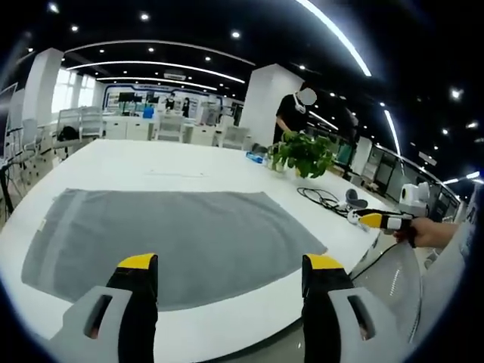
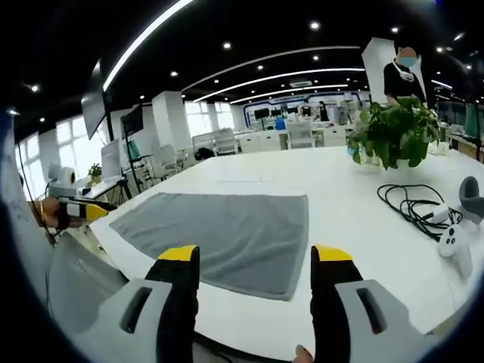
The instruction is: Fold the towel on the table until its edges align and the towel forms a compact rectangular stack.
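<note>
Room: open office is stretching behind the work area, with ceiling spotlights, long light strips, white pillars and rows of desks and chairs.
Table [image 1: 189,170]: white and wide, it is carrying everything named below; in the right gripper view its bare top [image 2: 355,227] is running off toward the plant.
Towel [image 1: 174,242]: grey, it is lying flat and unfolded in a single layer on the table, close to the near edge; in the right gripper view the towel [image 2: 227,234] is sitting ahead and a little left of the jaws.
Left gripper [image 1: 231,265]: it is hovering at the near edge of the table with yellow-tipped jaws standing wide apart and holding nothing, the towel's near edge showing between them.
Right gripper [image 2: 255,255]: it is hovering over the near table edge, jaws spread wide and empty, not touching the towel.
Other views of the grippers: the right gripper [image 1: 378,220] is showing at the right of the left gripper view; the left gripper [image 2: 79,212] is showing at the left of the right gripper view.
Plant [image 2: 393,136]: green and leafy, it is standing far back on the table, well apart from the towel.
Black cable [image 2: 412,200]: it is lying coiled near the plant.
White controller [image 2: 451,242]: it is resting beside the cable.
Person [image 2: 403,72]: in a dark top, standing behind the plant.
</note>
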Action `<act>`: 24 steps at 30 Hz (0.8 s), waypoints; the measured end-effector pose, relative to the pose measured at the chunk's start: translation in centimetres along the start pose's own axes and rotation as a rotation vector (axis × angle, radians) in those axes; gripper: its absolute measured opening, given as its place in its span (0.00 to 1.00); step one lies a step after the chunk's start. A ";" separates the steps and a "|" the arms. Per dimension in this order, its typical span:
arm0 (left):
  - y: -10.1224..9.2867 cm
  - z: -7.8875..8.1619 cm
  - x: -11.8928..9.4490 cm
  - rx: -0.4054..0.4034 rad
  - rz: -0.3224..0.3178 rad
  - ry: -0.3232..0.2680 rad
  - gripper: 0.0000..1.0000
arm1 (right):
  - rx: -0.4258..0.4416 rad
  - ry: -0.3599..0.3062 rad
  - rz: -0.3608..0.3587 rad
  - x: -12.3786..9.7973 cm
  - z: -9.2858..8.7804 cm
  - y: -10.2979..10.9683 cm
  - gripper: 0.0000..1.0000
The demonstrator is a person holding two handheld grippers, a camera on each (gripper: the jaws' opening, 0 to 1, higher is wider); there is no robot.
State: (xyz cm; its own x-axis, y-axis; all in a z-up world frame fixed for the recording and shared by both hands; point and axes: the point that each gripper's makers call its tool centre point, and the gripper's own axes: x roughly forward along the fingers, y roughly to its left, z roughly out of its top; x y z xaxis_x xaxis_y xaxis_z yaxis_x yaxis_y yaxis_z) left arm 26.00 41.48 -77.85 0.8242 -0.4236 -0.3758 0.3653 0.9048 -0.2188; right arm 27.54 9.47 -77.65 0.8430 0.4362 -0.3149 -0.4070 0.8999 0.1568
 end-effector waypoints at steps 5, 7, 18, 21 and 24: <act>-0.4 -1.0 0.3 -0.004 -0.008 0.032 0.80 | -0.019 0.033 0.014 0.3 -0.6 0.4 0.57; -0.5 -1.2 0.4 -0.001 -0.009 0.038 0.79 | -0.022 0.040 0.017 0.3 -0.7 0.4 0.57; -0.3 -1.4 0.6 0.010 -0.006 0.049 0.78 | -0.007 0.042 0.009 0.4 -0.8 0.1 0.56; -0.2 -1.4 0.6 0.004 -0.004 0.045 0.78 | -0.003 0.038 0.017 0.4 -0.7 0.2 0.57; -0.2 -1.4 0.6 0.005 -0.005 0.047 0.78 | 0.000 0.030 0.024 0.4 -0.6 0.4 0.57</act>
State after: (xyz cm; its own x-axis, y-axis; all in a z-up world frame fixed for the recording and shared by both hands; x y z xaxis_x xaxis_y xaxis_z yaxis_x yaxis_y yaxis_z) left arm 25.81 40.95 -79.29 0.8011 -0.4299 -0.4166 0.3718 0.9027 -0.2165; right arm 27.49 9.95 -78.29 0.8223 0.4572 -0.3388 -0.4266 0.8893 0.1646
